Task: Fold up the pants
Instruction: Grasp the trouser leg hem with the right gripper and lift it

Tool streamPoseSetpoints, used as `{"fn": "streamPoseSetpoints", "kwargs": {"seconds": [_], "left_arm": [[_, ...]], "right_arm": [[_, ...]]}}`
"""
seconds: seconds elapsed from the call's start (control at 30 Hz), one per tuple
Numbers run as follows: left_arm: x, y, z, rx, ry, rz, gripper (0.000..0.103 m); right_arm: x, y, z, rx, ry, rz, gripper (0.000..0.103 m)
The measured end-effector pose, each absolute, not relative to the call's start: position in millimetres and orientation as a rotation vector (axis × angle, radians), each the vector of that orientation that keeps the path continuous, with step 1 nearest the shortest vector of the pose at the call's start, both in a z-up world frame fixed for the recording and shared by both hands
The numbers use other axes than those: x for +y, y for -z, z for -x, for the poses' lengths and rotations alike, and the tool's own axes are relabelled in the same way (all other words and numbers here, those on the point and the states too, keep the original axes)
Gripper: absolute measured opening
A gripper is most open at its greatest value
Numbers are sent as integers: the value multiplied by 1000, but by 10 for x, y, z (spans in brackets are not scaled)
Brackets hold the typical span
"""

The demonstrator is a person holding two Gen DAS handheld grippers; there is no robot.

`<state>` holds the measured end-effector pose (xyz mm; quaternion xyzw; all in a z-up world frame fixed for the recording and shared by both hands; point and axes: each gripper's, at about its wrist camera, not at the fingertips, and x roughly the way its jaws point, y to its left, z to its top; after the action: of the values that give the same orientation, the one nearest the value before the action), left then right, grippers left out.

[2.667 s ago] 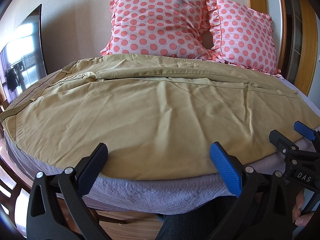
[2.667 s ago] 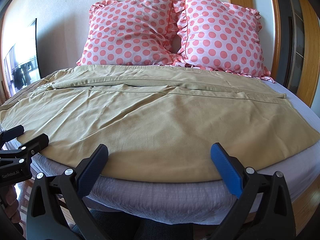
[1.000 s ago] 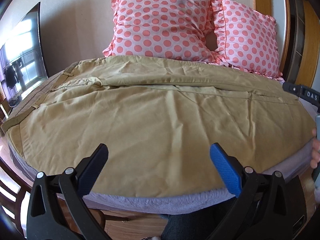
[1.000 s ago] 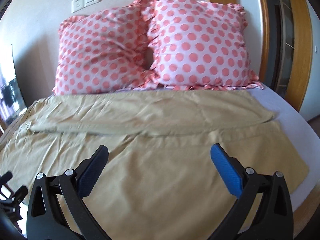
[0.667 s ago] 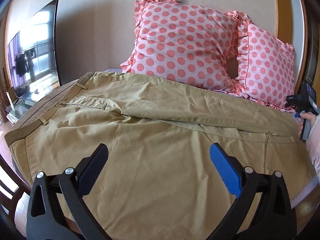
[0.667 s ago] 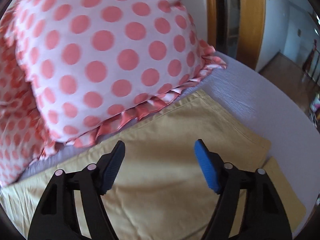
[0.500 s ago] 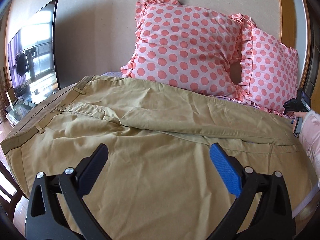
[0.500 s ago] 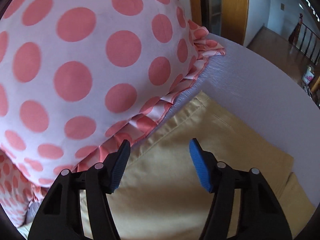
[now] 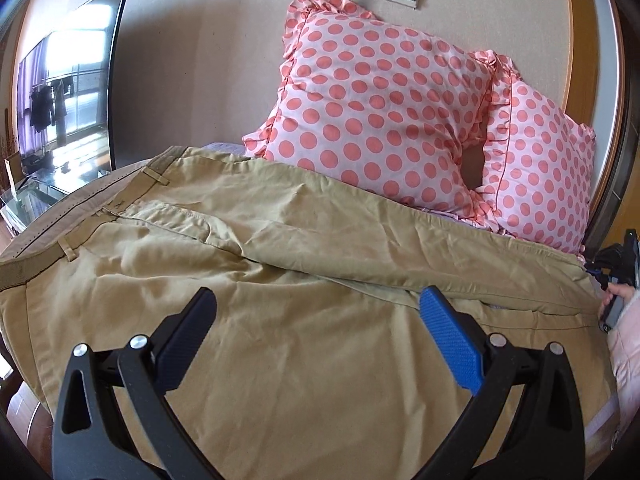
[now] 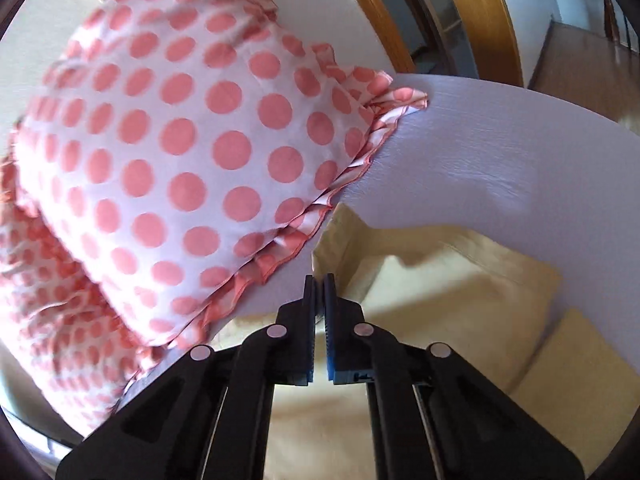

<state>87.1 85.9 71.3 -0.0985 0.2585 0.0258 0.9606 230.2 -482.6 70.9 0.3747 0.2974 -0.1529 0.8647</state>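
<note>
Pants (image 9: 280,320): spread flat on bed (image 10: 500,152), unfolded; right gripper (image 10: 319,280) jaws clamped on far hem, left gripper (image 9: 316,320) jaws apart, hovering.

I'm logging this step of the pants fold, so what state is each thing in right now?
pants: spread across the bed, far leg's hem corner lifted.
left gripper: open, above the pants, holding nothing.
right gripper: shut on the far hem corner.
pillows: propped upright against the wall, side by side.
TV: screen dark, reflecting a window.
</note>
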Motion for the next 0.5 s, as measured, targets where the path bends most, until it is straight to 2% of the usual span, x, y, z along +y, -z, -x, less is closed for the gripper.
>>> {"fn": "streamPoseSetpoints", "kwargs": {"seconds": [0.17,0.2,0.37,0.43,0.5], "left_arm": [[990,-937,-995,441,-13,220,101],[1025,-982,-1055,433,-5,232,101],[1171,-1099,-1388,411,43,317,101],[1197,-1104,-1481,421,51,351,101],[1184,-1091,-1558,453,47,344,101]], "right_arm": [[-4667,-742,-997,560,216,-861,3],[-4649,-688,-785,567,225,-885,1],[-4713,-477,-530,650,262,-974,2],[-4742,-459,-593,678,269,-988,11],[-4762,-413,-659,700,243,-1031,51]]}}
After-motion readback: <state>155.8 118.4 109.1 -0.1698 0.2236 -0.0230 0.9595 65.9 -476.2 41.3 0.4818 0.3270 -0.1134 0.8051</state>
